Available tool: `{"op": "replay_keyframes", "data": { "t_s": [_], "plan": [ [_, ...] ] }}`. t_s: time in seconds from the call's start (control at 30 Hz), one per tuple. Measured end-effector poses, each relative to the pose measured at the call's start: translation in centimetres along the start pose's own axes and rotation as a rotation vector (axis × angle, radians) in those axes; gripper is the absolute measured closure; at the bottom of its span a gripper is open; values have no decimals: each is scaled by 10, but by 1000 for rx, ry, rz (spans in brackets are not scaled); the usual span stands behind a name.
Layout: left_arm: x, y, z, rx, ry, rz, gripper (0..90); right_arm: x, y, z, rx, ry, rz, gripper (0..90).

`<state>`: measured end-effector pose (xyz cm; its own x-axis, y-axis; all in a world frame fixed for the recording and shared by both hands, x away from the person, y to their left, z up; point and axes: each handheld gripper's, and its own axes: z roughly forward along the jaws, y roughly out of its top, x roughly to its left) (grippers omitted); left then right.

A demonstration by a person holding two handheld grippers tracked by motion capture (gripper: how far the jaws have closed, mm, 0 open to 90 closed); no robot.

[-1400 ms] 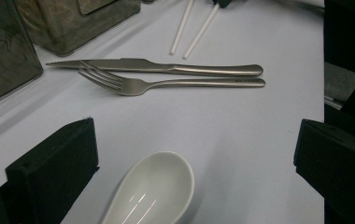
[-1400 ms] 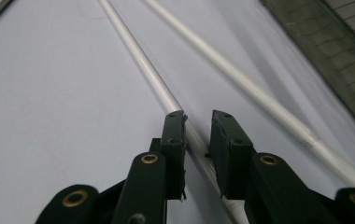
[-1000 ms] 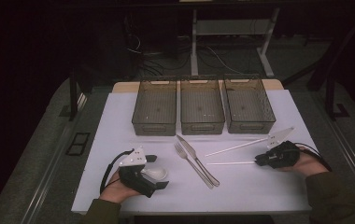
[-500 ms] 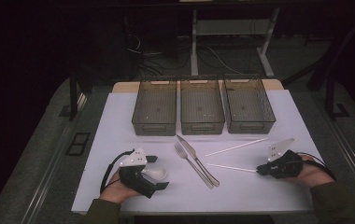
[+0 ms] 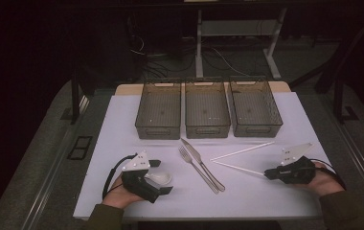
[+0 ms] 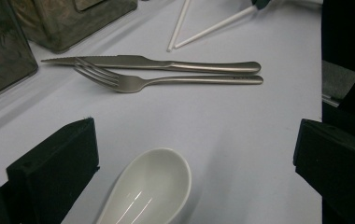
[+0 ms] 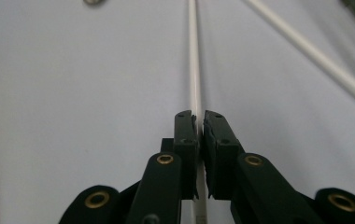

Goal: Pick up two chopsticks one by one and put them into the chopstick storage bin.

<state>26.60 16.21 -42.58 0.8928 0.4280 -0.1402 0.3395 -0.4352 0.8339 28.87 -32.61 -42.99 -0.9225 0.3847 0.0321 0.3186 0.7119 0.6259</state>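
A white ceramic spoon (image 5: 160,178) lies on the white table cover between the jaws of my left gripper (image 5: 162,177), which stands open around its bowl without touching it. In the left gripper view the spoon (image 6: 151,186) sits low between the two black jaws of the left gripper (image 6: 192,154). My right gripper (image 5: 267,173) is at the near right. Its jaws have just been closing, and they pinch the end of the nearer white chopstick (image 5: 237,167). In the right gripper view that chopstick (image 7: 193,60) runs straight out from the right gripper (image 7: 199,116).
A second white chopstick (image 5: 242,151) lies beyond the held one. A metal fork (image 5: 197,167) and knife (image 5: 204,163) lie side by side mid-table. Three dark mesh bins (image 5: 158,132) (image 5: 207,130) (image 5: 256,129) stand in a row at the back.
My right hand has drawn back toward the near right of the table, and the nearer chopstick has swung with it. The left gripper and spoon have stayed put.
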Motion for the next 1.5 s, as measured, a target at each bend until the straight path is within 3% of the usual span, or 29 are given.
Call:
{"op": "replay_keyframes", "data": {
  "t_s": [0.03, 0.4, 0.67, 1.07, 1.27, 1.5],
  "plan": [
    [0, 0, 0, 3, 0, 1, 0, -1, 0, -5, -44, 16, 22, 842],
    [2, -4, -4, -7, 18, -20, 0, -4, 1, -16, -162, 16, 93, 843],
    [3, -4, -5, -11, 38, -25, 0, -5, 17, -24, -242, 16, 175, 842],
    [4, -3, -4, -18, 56, -30, 0, -6, 66, -17, -264, -50, 239, 842],
    [3, -2, -3, -8, 67, -17, 0, -8, 93, -4, -248, -78, 276, 842],
    [4, -2, -3, -23, 61, -26, 0, -14, 137, 14, -223, -93, 281, 842]
  ]
}}
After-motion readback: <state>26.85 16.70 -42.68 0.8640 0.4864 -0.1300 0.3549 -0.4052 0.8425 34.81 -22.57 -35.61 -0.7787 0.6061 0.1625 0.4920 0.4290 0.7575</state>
